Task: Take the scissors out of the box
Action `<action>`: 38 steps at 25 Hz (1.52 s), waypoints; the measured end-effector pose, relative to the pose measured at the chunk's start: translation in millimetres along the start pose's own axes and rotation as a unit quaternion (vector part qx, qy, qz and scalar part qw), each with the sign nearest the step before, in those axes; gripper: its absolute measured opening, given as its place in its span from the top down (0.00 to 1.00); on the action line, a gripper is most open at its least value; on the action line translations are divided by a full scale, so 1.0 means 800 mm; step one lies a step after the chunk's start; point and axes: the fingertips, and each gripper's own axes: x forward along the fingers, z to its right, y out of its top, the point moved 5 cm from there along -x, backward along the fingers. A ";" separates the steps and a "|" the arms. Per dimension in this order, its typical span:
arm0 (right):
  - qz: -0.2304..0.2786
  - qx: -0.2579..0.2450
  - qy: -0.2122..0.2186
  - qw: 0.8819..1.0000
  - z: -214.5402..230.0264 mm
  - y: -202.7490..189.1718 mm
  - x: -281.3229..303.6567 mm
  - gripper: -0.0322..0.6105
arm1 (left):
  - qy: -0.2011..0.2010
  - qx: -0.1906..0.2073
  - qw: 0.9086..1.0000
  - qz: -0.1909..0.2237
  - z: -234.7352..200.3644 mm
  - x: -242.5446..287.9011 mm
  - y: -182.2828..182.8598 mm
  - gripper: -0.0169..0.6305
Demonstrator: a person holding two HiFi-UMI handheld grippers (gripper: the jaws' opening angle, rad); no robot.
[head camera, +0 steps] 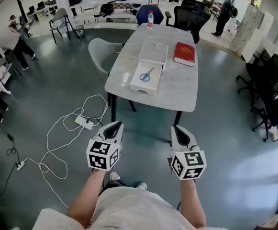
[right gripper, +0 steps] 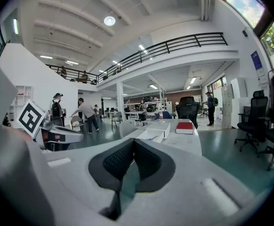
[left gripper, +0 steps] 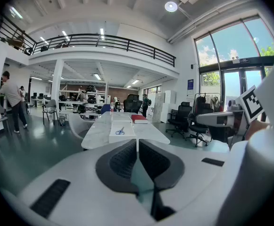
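Blue-handled scissors [head camera: 146,74] lie in the open white box [head camera: 141,85] near the front of the grey table [head camera: 177,92]; the box lid [head camera: 153,52] rests just behind it. My left gripper [head camera: 115,125] and right gripper [head camera: 178,128] are both held over the floor, well short of the table, each shut on nothing. In the left gripper view the scissors [left gripper: 120,131] and box [left gripper: 122,136] are far ahead, beyond the touching pads [left gripper: 122,160]. In the right gripper view the box [right gripper: 151,134] sits beyond the closed pads [right gripper: 148,161]; the scissors are too small to tell there.
A red book [head camera: 184,53] and a water bottle [head camera: 150,18] are on the table. A grey chair [head camera: 98,51] stands at its left and a black office chair [head camera: 191,13] behind. A white power strip with cables [head camera: 85,122] lies on the floor to my left. People stand farther off.
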 end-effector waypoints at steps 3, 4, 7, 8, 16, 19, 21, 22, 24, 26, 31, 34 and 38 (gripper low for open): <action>-0.003 0.003 0.002 1.000 0.008 -0.001 -0.004 0.94 | -0.005 -0.016 1.000 0.005 0.014 0.002 0.005 0.94; -0.004 0.004 0.002 1.000 0.010 -0.002 -0.005 0.94 | -0.007 -0.016 1.000 0.008 0.018 0.003 0.007 0.94; -0.005 0.006 0.007 1.000 0.010 -0.004 -0.007 0.94 | -0.004 -0.003 1.000 0.009 0.025 0.004 0.012 0.94; -0.005 0.006 0.009 1.000 0.010 -0.004 -0.007 0.94 | -0.003 -0.001 1.000 0.008 0.025 0.004 0.013 0.94; -0.002 0.009 0.019 1.000 0.014 -0.004 -0.004 0.94 | -0.004 0.001 1.000 0.010 0.031 0.006 0.016 0.94; -0.002 0.008 0.022 1.000 0.016 -0.004 0.005 0.94 | -0.002 0.001 1.000 0.010 0.026 0.013 0.016 0.94; -0.003 0.006 0.023 1.000 0.018 -0.003 0.013 0.94 | -0.001 0.002 1.000 0.011 0.020 0.021 0.017 0.93; -0.003 0.005 0.023 1.000 0.020 -0.002 0.017 0.94 | -0.001 0.001 1.000 0.012 0.018 0.025 0.017 0.93; -0.005 0.004 0.022 1.000 0.022 0.001 0.025 0.94 | -0.002 0.000 1.000 0.011 0.011 0.033 0.019 0.93; -0.006 0.003 0.020 1.000 0.026 0.004 0.036 0.94 | -0.004 -0.001 1.000 0.011 0.003 0.043 0.022 0.92; -0.009 0.002 0.009 1.000 0.041 0.012 0.072 0.94 | -0.018 -0.003 1.000 0.005 -0.015 0.085 0.030 0.89; -0.013 0.003 0.002 1.000 0.049 0.017 0.097 0.94 | -0.027 -0.003 1.000 0.003 -0.030 0.112 0.038 0.89; -0.022 0.007 -0.007 1.000 0.064 0.027 0.134 0.94 | -0.037 -0.004 0.999 -0.003 -0.051 0.152 0.054 0.89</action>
